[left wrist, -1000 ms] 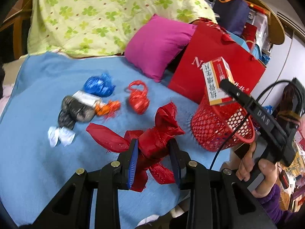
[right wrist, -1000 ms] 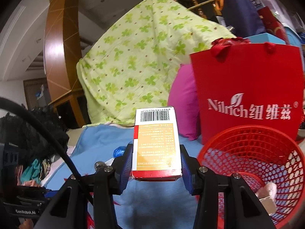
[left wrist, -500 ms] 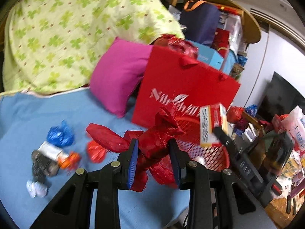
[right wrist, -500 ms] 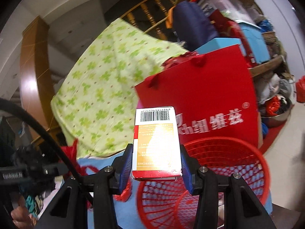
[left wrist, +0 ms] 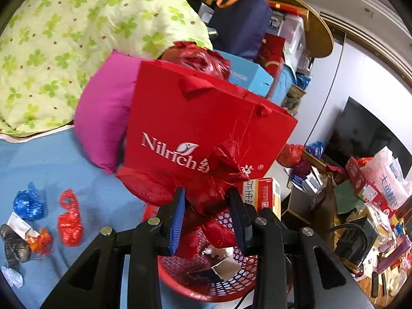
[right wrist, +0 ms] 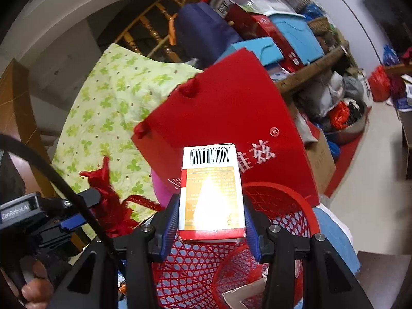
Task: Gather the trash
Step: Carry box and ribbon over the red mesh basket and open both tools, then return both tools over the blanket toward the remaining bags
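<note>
My left gripper [left wrist: 207, 215] is shut on a crumpled red mesh bag [left wrist: 206, 190], which hangs over the red plastic basket [left wrist: 206, 280]. Scraps of card and foil lie in the basket. My right gripper [right wrist: 209, 219] is shut on a small orange and white medicine box [right wrist: 211, 193] with a barcode on top, held above the same basket [right wrist: 280, 206]. The box [left wrist: 265, 193] shows just right of the mesh bag in the left wrist view. In the right wrist view, the left gripper [right wrist: 77, 211] with the mesh bag [right wrist: 110, 206] sits to the left.
A red paper bag [left wrist: 195, 121] stands behind the basket, beside a pink cushion [left wrist: 103, 121]. On the blue bed sheet [left wrist: 51, 159] lie a blue wrapper [left wrist: 28, 203], a red wrapper [left wrist: 69, 221] and other scraps [left wrist: 23, 234]. Cluttered floor lies to the right.
Both grippers have swung right from above the sheet to over the basket, each keeping its load. The scraps on the sheet have slid to the left edge of the left wrist view.
</note>
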{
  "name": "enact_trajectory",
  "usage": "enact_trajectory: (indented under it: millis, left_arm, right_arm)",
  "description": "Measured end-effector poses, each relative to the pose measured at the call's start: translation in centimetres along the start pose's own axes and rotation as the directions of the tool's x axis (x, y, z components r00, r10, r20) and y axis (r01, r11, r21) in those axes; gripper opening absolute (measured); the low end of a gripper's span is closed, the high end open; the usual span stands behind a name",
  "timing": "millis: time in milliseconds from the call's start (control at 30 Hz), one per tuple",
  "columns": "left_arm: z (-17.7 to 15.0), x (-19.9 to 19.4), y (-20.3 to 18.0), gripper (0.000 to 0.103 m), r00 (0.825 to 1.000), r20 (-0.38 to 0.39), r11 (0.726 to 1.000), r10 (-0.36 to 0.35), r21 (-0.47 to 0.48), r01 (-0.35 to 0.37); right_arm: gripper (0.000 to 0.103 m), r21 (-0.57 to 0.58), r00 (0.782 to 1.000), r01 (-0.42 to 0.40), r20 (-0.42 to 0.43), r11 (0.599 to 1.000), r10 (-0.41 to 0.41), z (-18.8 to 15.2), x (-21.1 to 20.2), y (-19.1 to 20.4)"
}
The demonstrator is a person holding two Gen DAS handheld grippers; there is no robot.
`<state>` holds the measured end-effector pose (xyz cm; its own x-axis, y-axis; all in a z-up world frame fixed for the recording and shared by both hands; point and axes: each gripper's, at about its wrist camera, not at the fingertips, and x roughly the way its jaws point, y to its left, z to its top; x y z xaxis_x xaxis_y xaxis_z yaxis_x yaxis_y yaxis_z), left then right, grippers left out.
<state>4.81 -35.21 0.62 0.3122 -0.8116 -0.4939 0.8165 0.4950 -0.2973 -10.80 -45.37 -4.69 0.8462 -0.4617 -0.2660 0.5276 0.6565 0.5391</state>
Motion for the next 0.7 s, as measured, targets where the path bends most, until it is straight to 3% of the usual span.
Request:
enact_trajectory:
  millis: [133,233,267,467,700]
  left_arm:
    - [-0.8,1.8,-0.7,0.041,0.999,-0.043,1.0,0.006,0.022,-0.005]
    - [-1.4,2.2,-0.8,0.055,0.998,-0.056,0.999,0.016,0.031,-0.014]
    - [-1.6,2.1,-0.6,0.06,0.998,-0.055,0.999,0.024,0.033,-0.022]
    - [-2.8,0.9,1.1,0.065,0.997,-0.058,0.999,0.052,0.008,-0.051]
    - [-5.8,-2.6,5.3,0.068,0.988,-0.057,0.989,0.145,-0.032,-0.147]
  right_arm:
    - [0.052,0.016,1.0,0.011,-0.007,1.0,-0.011,0.1,0.3,-0.2]
    - [0.067,0.023,1.0,0.016,-0.024,1.0,-0.015,-0.1,0.5,-0.4]
    - [0.068,0.025,0.999,0.016,-0.031,1.0,-0.016,-0.2,0.7,-0.4]
    - [0.068,0.006,0.999,0.002,-0.037,1.0,-0.001,-0.6,0.8,0.3]
    - [0.068,-0.092,0.999,-0.044,-0.013,0.995,0.043,-1.5,0.4,3.5]
